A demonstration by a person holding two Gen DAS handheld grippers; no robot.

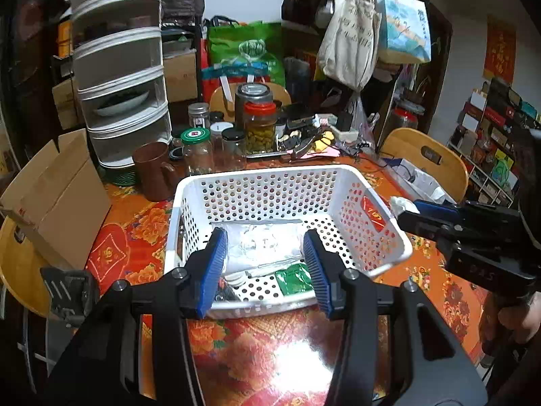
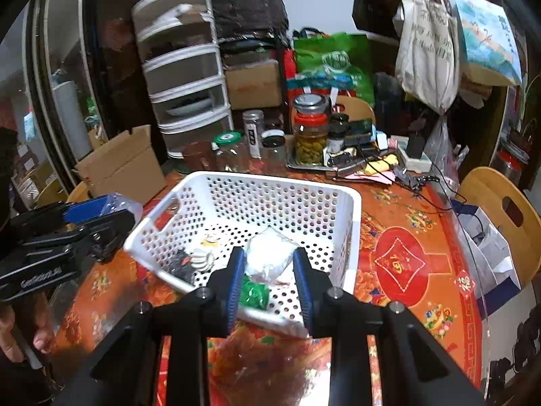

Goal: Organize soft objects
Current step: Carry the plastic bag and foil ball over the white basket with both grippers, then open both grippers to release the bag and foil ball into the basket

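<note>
A white perforated basket [image 1: 378,237] stands on the red flowered tablecloth; it also shows in the right wrist view [image 2: 351,237]. My left gripper [image 1: 267,267] is shut on a clear plastic bag of white soft stuff [image 1: 263,245] and holds it over the basket. My right gripper [image 2: 268,282] is shut on a white plastic-wrapped soft packet [image 2: 270,258] above the basket's near corner; it shows from the side in the left wrist view [image 1: 405,208]. On the basket floor lie a green packet [image 1: 294,280], a white ribbed item [image 2: 203,260] and a dark item [image 2: 181,265].
Jars [image 1: 258,128], a brown mug [image 1: 152,171] and a cluttered tray [image 2: 341,162] stand behind the basket. A cardboard box [image 1: 57,199] is at the left, a stacked drawer unit [image 1: 121,77] behind it. Wooden chairs [image 2: 500,216] ring the table.
</note>
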